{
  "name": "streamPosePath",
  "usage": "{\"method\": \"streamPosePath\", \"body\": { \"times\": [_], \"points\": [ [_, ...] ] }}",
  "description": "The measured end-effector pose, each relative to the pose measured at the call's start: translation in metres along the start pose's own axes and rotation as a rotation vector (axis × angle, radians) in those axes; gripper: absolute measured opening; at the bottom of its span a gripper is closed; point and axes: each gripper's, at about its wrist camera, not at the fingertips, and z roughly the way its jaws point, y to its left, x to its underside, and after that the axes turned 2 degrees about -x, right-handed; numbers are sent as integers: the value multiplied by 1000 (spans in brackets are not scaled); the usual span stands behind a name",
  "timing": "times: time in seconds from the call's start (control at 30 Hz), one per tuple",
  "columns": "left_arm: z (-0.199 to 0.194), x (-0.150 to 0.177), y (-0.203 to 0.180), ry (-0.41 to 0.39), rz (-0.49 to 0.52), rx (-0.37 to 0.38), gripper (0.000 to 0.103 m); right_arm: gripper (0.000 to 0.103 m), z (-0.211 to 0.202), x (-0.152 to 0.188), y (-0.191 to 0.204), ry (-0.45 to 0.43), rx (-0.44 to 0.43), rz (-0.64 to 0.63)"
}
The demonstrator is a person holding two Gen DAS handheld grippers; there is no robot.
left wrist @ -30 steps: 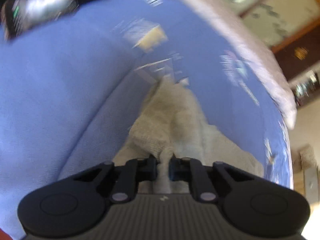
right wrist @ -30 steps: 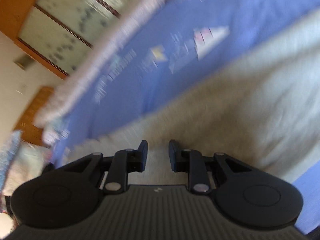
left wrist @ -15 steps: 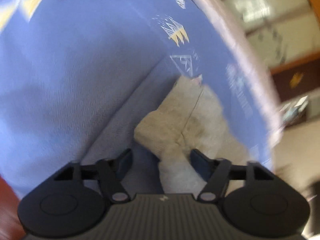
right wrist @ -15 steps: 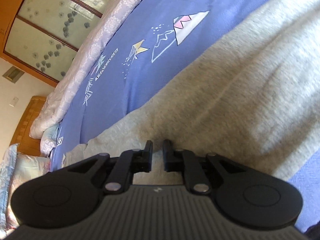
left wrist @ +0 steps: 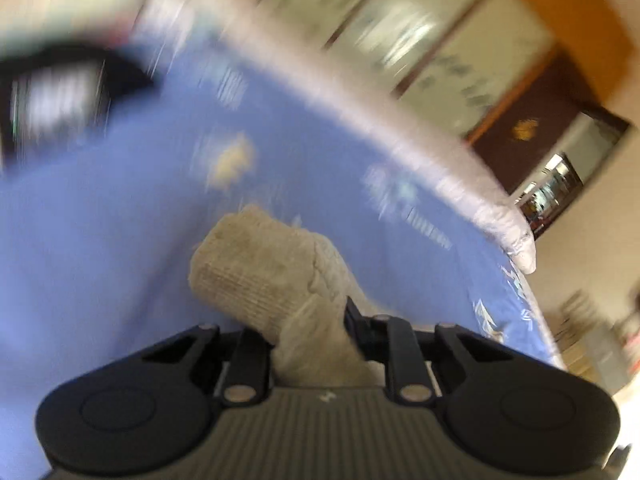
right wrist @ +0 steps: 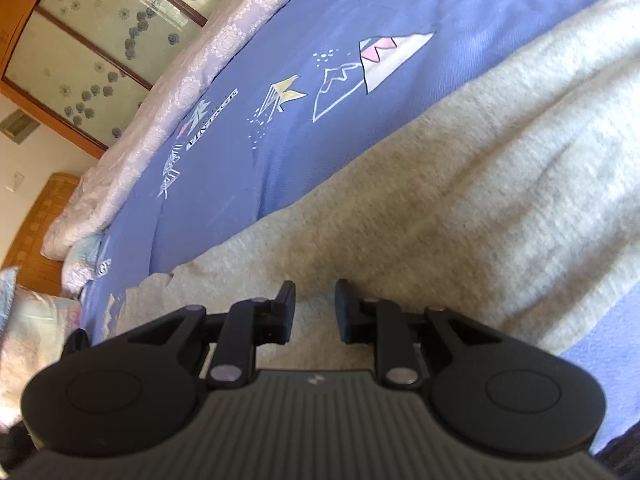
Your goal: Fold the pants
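Observation:
The pants are light beige knit fabric lying on a blue printed bedspread (right wrist: 280,40). In the left wrist view a bunched end of the pants (left wrist: 264,276) with a ribbed cuff rises between the fingers of my left gripper (left wrist: 312,324), which is closed on it; the left fingertip is hidden by cloth. In the right wrist view the pants (right wrist: 460,184) spread flat and wide. My right gripper (right wrist: 314,308) hovers just over them with a small gap between its jaws and nothing in it.
A pale pink quilt (right wrist: 192,76) runs along the bed's far edge. Wooden wardrobe doors with patterned glass (right wrist: 100,28) stand behind. A dark object (left wrist: 60,96) lies blurred on the bedspread at upper left. A pillow (right wrist: 28,320) lies at left.
My left gripper opened around the pants end, then closed on it again and lifted; the view is blurred by motion. My right gripper's jaws have parted slightly over the flat fabric.

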Motion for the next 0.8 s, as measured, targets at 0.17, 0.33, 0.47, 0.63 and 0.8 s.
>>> {"method": "streamPosePath", "body": {
  "times": [0.17, 0.33, 0.47, 0.63, 0.8],
  "points": [
    [23, 13, 23, 113, -21, -155, 19, 24, 7, 3, 0, -1, 4, -1],
    [28, 40, 22, 196, 22, -270, 41, 24, 10, 1, 3, 10, 7, -8],
    [-14, 28, 29, 147, 0, -283, 56, 24, 11, -1, 1, 23, -10, 1],
    [-74, 4, 47, 23, -46, -414, 53, 24, 9, -5, -2, 37, -39, 12],
    [-54, -19, -14, -32, 216, -407, 55, 26, -23, -22, -7, -84, -5, -64]
  ]
}}
